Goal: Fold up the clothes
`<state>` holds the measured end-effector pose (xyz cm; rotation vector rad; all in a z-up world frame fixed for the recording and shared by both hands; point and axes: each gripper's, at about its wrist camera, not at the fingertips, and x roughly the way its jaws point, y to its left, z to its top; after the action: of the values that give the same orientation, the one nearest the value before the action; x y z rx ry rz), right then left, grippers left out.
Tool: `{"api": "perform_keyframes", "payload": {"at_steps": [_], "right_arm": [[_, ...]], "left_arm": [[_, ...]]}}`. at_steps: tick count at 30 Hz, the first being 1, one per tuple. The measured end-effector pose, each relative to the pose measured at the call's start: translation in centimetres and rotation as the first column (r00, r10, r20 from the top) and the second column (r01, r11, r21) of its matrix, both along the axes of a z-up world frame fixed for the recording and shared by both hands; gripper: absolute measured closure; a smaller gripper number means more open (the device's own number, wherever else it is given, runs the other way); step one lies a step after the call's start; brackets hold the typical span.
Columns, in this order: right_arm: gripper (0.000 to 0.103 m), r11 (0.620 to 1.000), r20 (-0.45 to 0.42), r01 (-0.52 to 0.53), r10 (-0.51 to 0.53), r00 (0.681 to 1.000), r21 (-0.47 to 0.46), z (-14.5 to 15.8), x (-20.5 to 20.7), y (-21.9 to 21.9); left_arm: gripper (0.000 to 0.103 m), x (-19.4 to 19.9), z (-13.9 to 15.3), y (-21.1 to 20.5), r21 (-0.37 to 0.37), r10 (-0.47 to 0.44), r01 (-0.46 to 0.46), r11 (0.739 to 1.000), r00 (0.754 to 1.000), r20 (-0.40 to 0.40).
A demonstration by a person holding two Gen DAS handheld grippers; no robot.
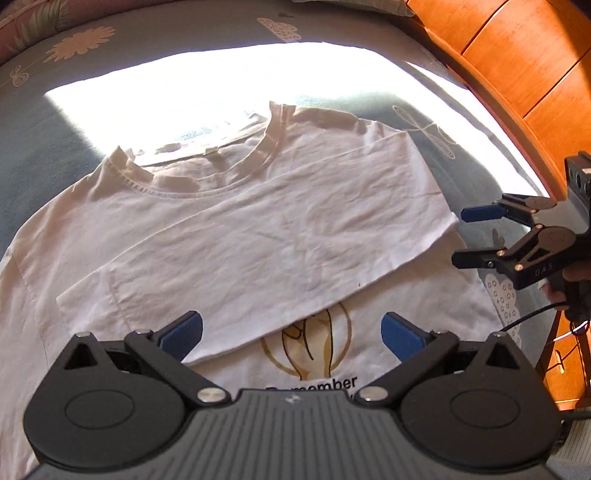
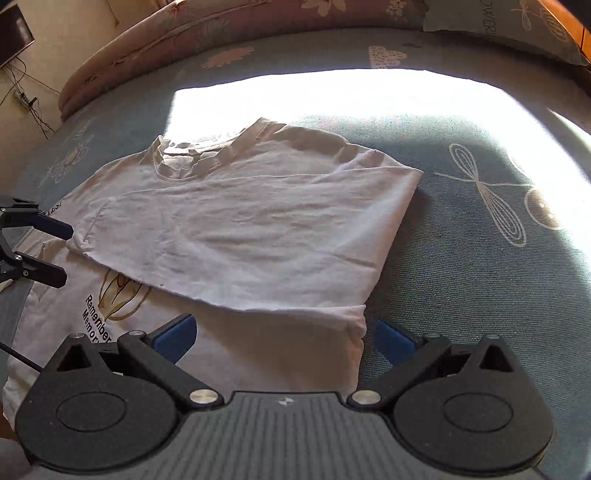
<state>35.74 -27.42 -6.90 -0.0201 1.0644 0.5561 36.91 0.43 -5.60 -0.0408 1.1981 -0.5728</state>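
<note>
A white T-shirt lies flat on a blue-grey bed cover, collar at the far side, with one side folded diagonally across its chest. A gold emblem and black lettering show below the folded flap. My left gripper hovers open over the shirt's printed front, nothing between its blue pads. In the right wrist view the same T-shirt fills the middle, and my right gripper stands open above its near folded edge. The right gripper also appears at the shirt's right edge in the left wrist view, open; the left gripper appears open at the left.
The bed cover has pale dragonfly and cloud prints and a bright sunlit patch beyond the shirt. A wooden headboard runs along the right. A pillow and a brownish quilt roll lie at the far side.
</note>
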Motion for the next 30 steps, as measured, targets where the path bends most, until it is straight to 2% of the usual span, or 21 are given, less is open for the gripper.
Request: {"api": "perform_keyframes", "payload": {"at_steps": [4, 8, 10, 11, 12, 15, 19, 21, 23, 25, 27, 28, 29, 30], "right_arm": [[0.000, 0.994, 0.042, -0.098, 0.096, 0.994, 0.037, -0.2, 1.0, 0.3], [0.000, 0.986, 0.074, -0.161, 0.157, 0.985, 0.052, -0.1, 0.2, -0.1], [0.000, 0.985, 0.080, -0.158, 0.153, 0.985, 0.071, -0.1, -0.2, -0.3], [0.000, 0.984, 0.052, -0.156, 0.152, 0.987, 0.084, -0.4, -0.2, -0.4], [0.000, 0.985, 0.037, -0.160, 0.158, 0.987, 0.067, -0.9, -0.5, -0.4], [0.000, 0.983, -0.024, -0.180, 0.181, 0.983, 0.024, -2.1, -1.8, -0.6], [0.000, 0.990, -0.002, -0.141, 0.141, 0.990, 0.011, -1.0, -3.0, -1.2], [0.000, 0.994, 0.082, -0.109, 0.108, 0.991, 0.008, 0.2, -2.4, -1.0], [0.000, 0.994, 0.128, -0.112, 0.110, 0.986, 0.014, 0.8, -0.8, -0.2], [0.000, 0.990, 0.121, -0.136, 0.131, 0.984, 0.038, 0.5, 0.6, 0.9], [0.000, 0.991, 0.031, -0.132, 0.131, 0.991, 0.025, -1.0, 1.0, 1.5], [0.000, 0.992, 0.029, -0.124, 0.124, 0.992, 0.001, -1.7, 0.3, 1.5], [0.000, 0.991, 0.072, -0.131, 0.131, 0.989, -0.001, -1.7, -1.0, 1.3], [0.000, 0.991, 0.062, -0.131, 0.131, 0.989, 0.006, -1.6, -1.8, 1.2]], "left_arm": [[0.001, 6.3, -0.7, -6.2, -0.197, -0.055, 0.039, 0.980, 0.996, -0.074], [0.001, 9.3, -3.0, -12.7, -0.332, -0.156, 0.085, 0.939, 0.968, -0.194], [0.001, 9.8, -4.4, -15.3, -0.338, -0.198, 0.114, 0.934, 0.954, -0.225], [0.001, 10.0, -5.3, -16.6, -0.308, -0.197, 0.121, 0.944, 0.953, -0.231], [0.001, 10.2, -6.1, -17.5, -0.279, -0.195, 0.128, 0.952, 0.954, -0.228], [0.001, 10.6, -6.4, -18.6, -0.263, -0.171, 0.116, 0.958, 0.965, -0.197], [0.001, 11.1, -6.0, -19.5, -0.257, -0.174, 0.129, 0.958, 0.971, -0.162], [0.001, 11.2, -6.0, -19.8, -0.255, -0.176, 0.131, 0.958, 0.971, -0.163], [0.001, 11.2, -6.3, -19.9, -0.260, -0.178, 0.131, 0.957, 0.970, -0.168], [0.001, 11.3, -6.4, -19.8, -0.273, -0.174, 0.124, 0.954, 0.970, -0.168], [0.001, 11.3, -6.5, -19.7, -0.278, -0.178, 0.130, 0.952, 0.972, -0.155], [0.001, 11.5, -6.5, -19.8, -0.279, -0.180, 0.135, 0.951, 0.973, -0.145], [0.001, 11.8, -6.4, -19.9, -0.278, -0.182, 0.139, 0.950, 0.974, -0.134], [0.001, 11.9, -6.4, -19.9, -0.275, -0.181, 0.142, 0.951, 0.976, -0.122]]}}
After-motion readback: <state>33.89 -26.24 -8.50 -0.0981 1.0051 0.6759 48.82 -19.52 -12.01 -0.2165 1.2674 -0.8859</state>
